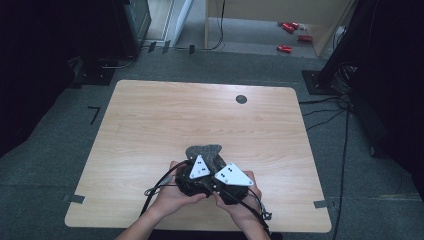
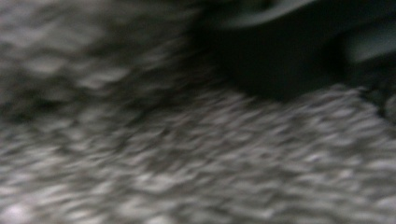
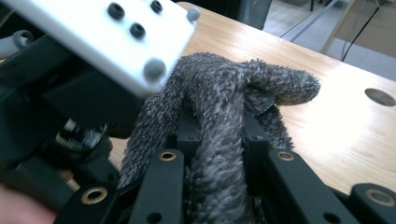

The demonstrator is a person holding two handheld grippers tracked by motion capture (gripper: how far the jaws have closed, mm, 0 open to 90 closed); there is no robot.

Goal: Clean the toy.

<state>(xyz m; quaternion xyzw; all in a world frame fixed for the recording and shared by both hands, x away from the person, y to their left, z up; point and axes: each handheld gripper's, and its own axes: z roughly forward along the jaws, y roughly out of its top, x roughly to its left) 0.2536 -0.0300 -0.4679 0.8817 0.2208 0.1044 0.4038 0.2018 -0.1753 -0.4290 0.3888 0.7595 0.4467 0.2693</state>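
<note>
Grey fuzzy cloth [image 3: 219, 121] bunched low-centre of frame between the right gripper [image 3: 219, 158] jaws, pinched as if to lift or fold it, while the left gripper [image 1: 199, 167] crowds close at centre-bottom of the table [image 1: 150, 120], its grip unreadable.

You're in a lab or recording studio: bare wooden desk [image 1: 200, 120] on grey carpet [image 1: 45, 165], tape marks [image 1: 94, 114] on the floor, black curtains [image 1: 30, 60] on both sides, cables [image 1: 325, 112] running to a stand base [image 1: 320, 82], red cans [image 1: 290, 36] behind.
</note>
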